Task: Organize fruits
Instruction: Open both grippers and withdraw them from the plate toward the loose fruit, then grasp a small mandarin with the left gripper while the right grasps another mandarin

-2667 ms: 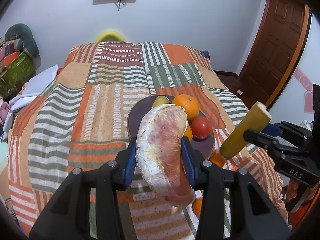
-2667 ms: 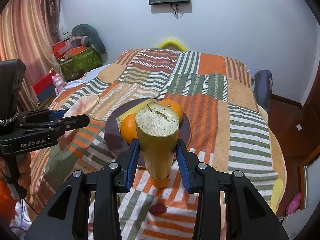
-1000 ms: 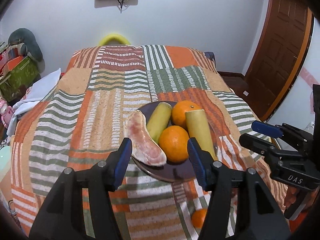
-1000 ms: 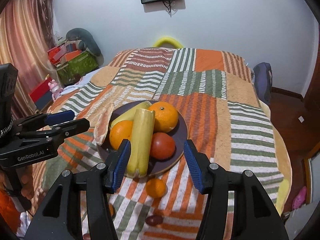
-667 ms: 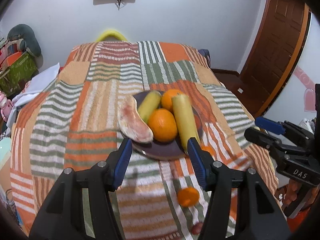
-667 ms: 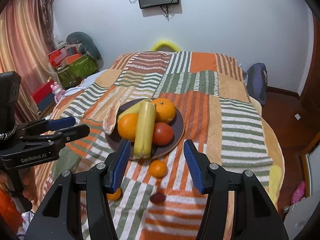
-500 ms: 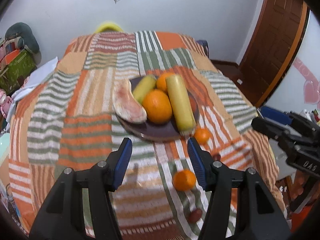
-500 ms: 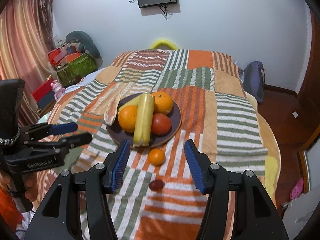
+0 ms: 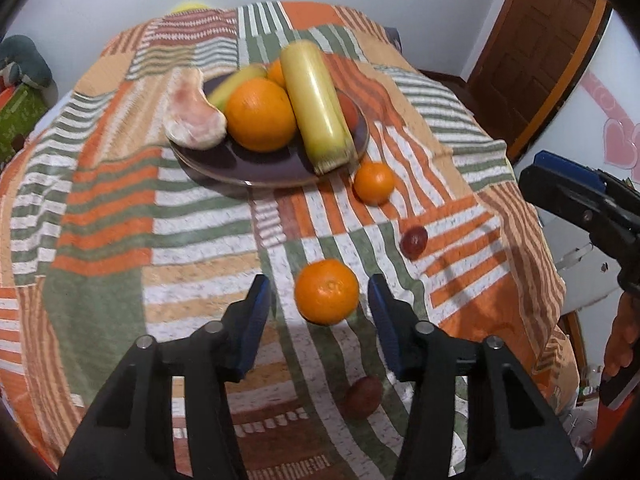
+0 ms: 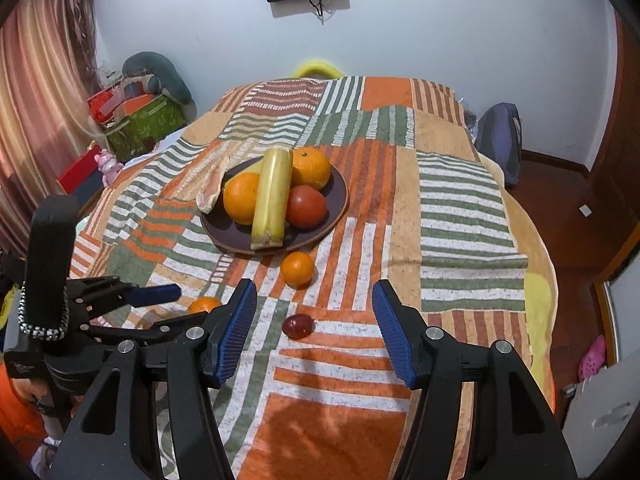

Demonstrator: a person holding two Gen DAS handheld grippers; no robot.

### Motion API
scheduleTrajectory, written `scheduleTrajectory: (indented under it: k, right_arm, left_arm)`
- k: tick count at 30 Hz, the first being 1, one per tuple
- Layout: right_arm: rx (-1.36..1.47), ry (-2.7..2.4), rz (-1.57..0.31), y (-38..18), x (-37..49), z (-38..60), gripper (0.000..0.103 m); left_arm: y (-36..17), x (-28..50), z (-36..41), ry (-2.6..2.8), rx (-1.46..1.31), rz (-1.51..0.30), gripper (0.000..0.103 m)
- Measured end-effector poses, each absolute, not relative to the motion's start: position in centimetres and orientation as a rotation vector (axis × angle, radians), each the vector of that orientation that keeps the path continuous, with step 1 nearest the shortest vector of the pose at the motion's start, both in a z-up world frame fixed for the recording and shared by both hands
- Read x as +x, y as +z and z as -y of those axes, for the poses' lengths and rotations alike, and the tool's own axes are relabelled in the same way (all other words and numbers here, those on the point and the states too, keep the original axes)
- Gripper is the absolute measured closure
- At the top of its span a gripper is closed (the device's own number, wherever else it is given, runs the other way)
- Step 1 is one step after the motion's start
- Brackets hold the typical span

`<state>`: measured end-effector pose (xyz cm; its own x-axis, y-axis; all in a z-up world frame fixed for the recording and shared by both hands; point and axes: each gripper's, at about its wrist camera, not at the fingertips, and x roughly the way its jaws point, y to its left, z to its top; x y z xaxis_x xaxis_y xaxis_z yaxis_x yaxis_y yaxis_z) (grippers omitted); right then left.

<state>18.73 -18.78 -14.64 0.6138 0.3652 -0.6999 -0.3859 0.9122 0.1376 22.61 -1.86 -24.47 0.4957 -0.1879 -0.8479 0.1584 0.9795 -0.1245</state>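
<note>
With the left tool (image 9: pixel 320 312) wide open and empty around the loose tangerine (image 9: pixel 326 291) near the bed's front edge, lower it level, close gently so the fruit cannot roll, then carry it to the plate (image 9: pixel 256 168); the right tool (image 10: pixel 314 320) hangs open, holding nothing.

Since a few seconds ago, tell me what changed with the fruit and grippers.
The left gripper let go of the pomelo wedge and the right gripper of the yellow stalk; both now lie on the plate. Both grippers pulled back, open; the left now frames a loose tangerine. Plate and oranges stayed.
</note>
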Motion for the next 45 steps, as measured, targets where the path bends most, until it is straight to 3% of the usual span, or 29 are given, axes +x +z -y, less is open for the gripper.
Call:
scheduleTrajectory:
  k: [3, 21, 25, 31, 34, 45]
  right_arm:
    - [-0.027, 0.435, -0.812, -15.0, 18.9, 18.8, 0.047]
    - [-0.091, 0.477, -0.892, -19.2, 23.1, 15.1, 0.047]
    - [-0.101, 0.491, -0.932, -20.6, 24.2, 14.3, 0.062]
    - [-0.094, 0.496, -0.955, -21.5, 25.2, 14.0, 0.063]
    - [-0.103, 0.517, -0.955, -21.6, 25.1, 13.5, 0.072]
    - [-0.094, 0.503, -0.884, -19.0, 24.9, 14.5, 0.072]
  left_arm:
    - [-25.2, 22.9, 2.0, -0.224, -0.046, -1.055, 0.066]
    - [-23.2, 24.8, -3.7, -0.15, -0.087, -0.952, 0.067]
    - [-23.2, 25.3, -4.5, -0.152, -0.107, -0.943, 0.067]
    - [-22.9, 26.0, -4.7, -0.156, -0.1, -0.921, 0.067]
    - [-22.8, 26.3, -4.6, -0.159, -0.102, -0.916, 0.067]
    - [-20.3, 26.6, -4.3, -0.163, -0.099, -0.859, 0.067]
